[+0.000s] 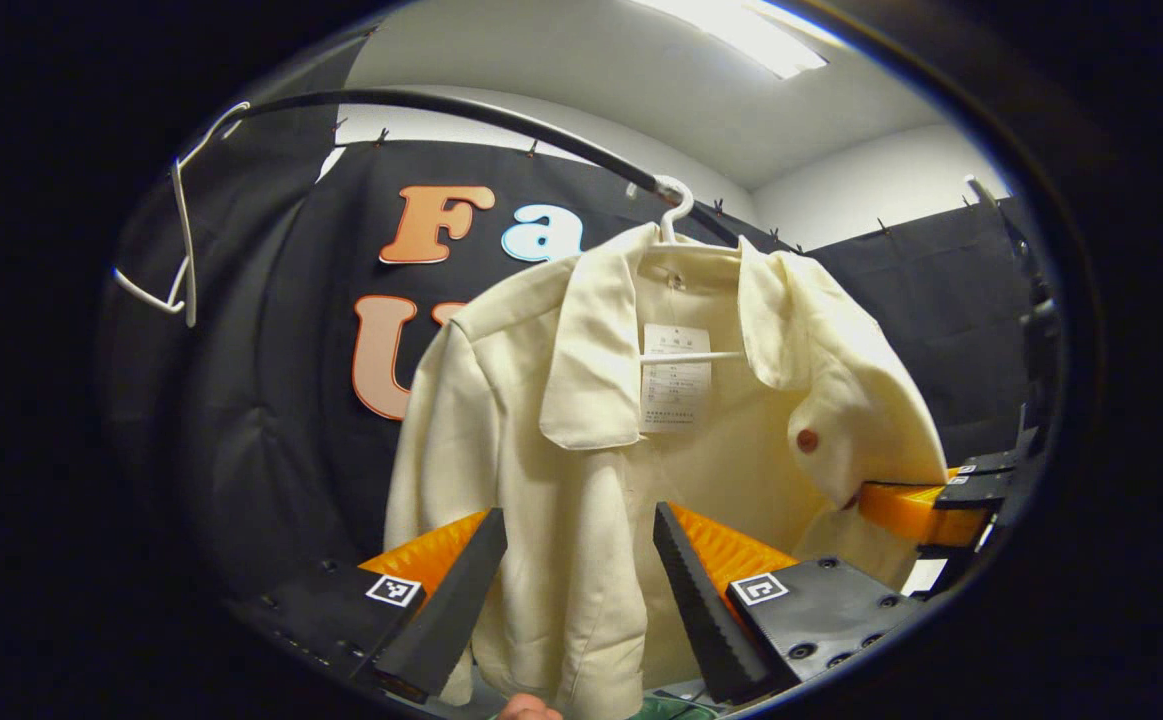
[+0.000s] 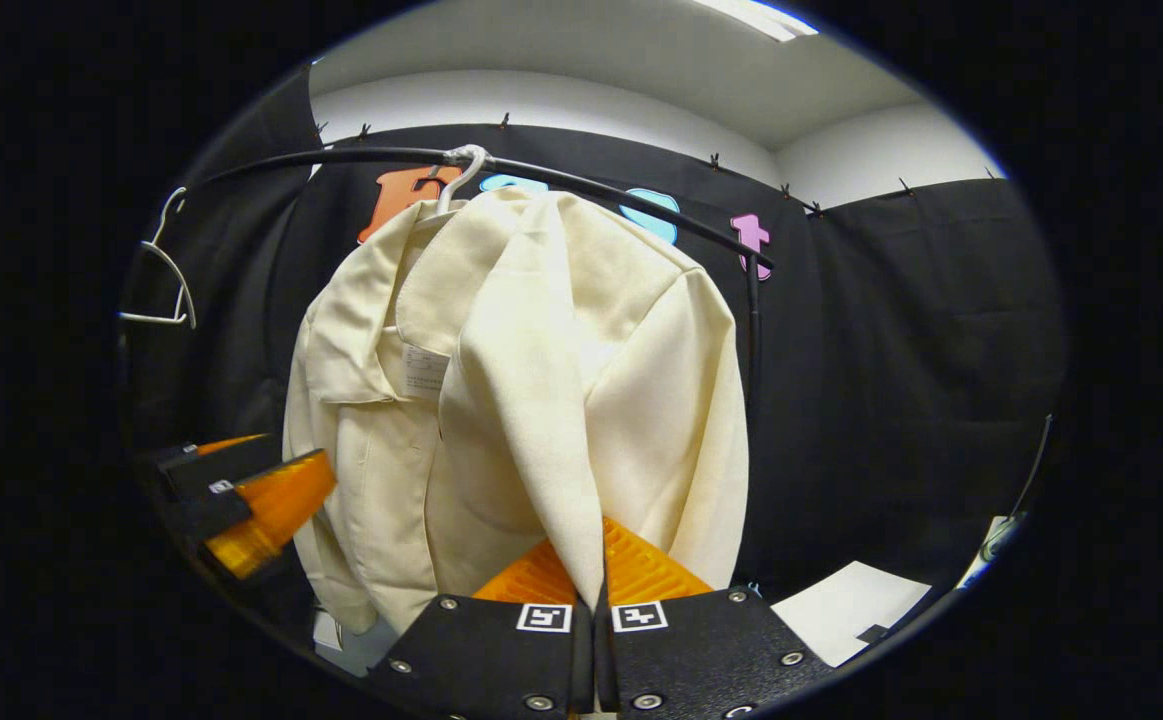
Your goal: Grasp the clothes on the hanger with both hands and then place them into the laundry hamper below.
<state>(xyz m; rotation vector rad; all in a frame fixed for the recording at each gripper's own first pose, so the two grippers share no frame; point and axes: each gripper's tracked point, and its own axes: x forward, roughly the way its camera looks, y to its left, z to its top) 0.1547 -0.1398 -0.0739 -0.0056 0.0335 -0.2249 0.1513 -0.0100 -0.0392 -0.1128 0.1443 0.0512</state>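
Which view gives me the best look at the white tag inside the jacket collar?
The left gripper view: the tag faces the camera, large and unobstructed, between the open lapels of the jacket. In the right gripper view the tag is small, seen at an angle and partly tucked behind a fold.

The cream jacket (image 1: 581,440) hangs between the left gripper's (image 1: 576,590) spread jaws, black rail (image 1: 501,120) overhead

Each gripper has black bodywork studded with round screws, small square black-and-white tags and ribbed orange fingers. The left gripper (image 1: 579,585) carries black saw-toothed pads (image 1: 693,600); the right gripper (image 2: 593,580) has two tags side by side.
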